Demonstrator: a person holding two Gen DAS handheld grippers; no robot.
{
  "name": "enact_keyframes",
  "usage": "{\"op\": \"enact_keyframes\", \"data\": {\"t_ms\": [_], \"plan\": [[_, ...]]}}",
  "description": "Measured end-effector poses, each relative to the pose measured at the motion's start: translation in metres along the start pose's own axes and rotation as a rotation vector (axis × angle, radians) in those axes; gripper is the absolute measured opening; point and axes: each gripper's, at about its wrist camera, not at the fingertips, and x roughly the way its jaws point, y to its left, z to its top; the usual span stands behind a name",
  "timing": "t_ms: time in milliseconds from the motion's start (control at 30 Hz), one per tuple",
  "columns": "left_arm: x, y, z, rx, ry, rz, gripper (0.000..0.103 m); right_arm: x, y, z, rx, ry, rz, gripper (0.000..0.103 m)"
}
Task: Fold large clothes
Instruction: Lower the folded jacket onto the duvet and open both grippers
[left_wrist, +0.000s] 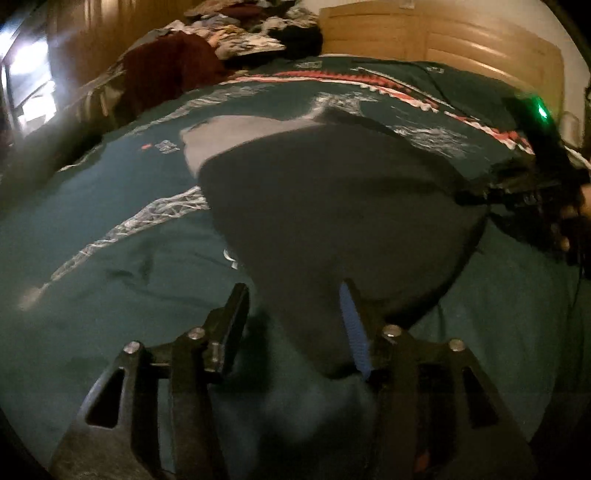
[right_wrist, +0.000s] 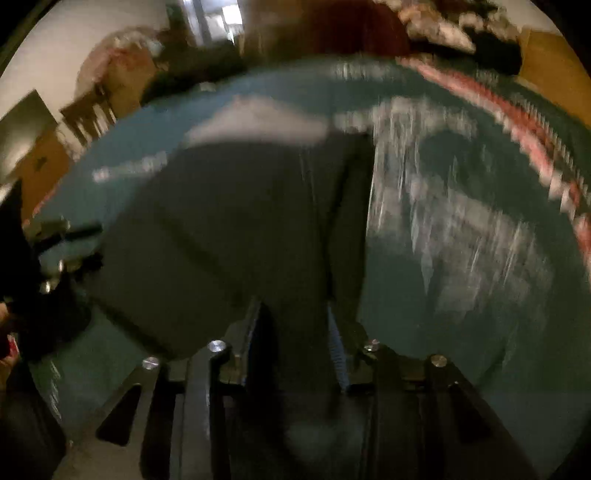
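Observation:
A large dark grey garment (left_wrist: 332, 206) lies folded on the bed, with a lighter grey layer (left_wrist: 236, 133) showing at its far edge. My left gripper (left_wrist: 293, 295) stands open over the garment's near corner; the cloth touches the blue pad (left_wrist: 354, 332), while the other finger is clear of it. In the blurred right wrist view the garment (right_wrist: 229, 229) runs between the fingers of my right gripper (right_wrist: 293, 317), whose jaws stand apart. The right gripper (left_wrist: 476, 197) also shows at the garment's right edge, and the left gripper (right_wrist: 74, 243) at its left edge.
A teal bedcover (left_wrist: 110, 258) with white and red patterns covers the bed. A maroon garment (left_wrist: 170, 66) and a pile of mixed clothes (left_wrist: 251, 33) lie at the far end. A wooden headboard (left_wrist: 461, 37) stands behind.

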Motion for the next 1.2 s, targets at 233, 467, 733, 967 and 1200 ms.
{"op": "enact_keyframes", "data": {"t_ms": [233, 467, 733, 967, 1200], "plan": [[-0.056, 0.003, -0.007, -0.157, -0.001, 0.15, 0.066, -0.047, 0.01, 0.005, 0.053, -0.094, -0.043, 0.052], [-0.037, 0.011, -0.054, -0.346, 0.165, 0.216, 0.075, -0.082, 0.035, -0.057, 0.107, -0.045, -0.147, 0.089], [-0.004, -0.005, -0.063, -0.354, 0.244, 0.219, 0.103, -0.04, 0.021, -0.084, 0.174, 0.105, -0.233, 0.1], [0.007, -0.003, -0.06, -0.38, 0.242, 0.27, 0.103, -0.031, 0.015, -0.085, 0.181, 0.123, -0.234, 0.103], [0.012, -0.001, -0.062, -0.407, 0.19, 0.283, 0.103, -0.029, 0.019, -0.084, 0.182, 0.123, -0.238, 0.103]]}}
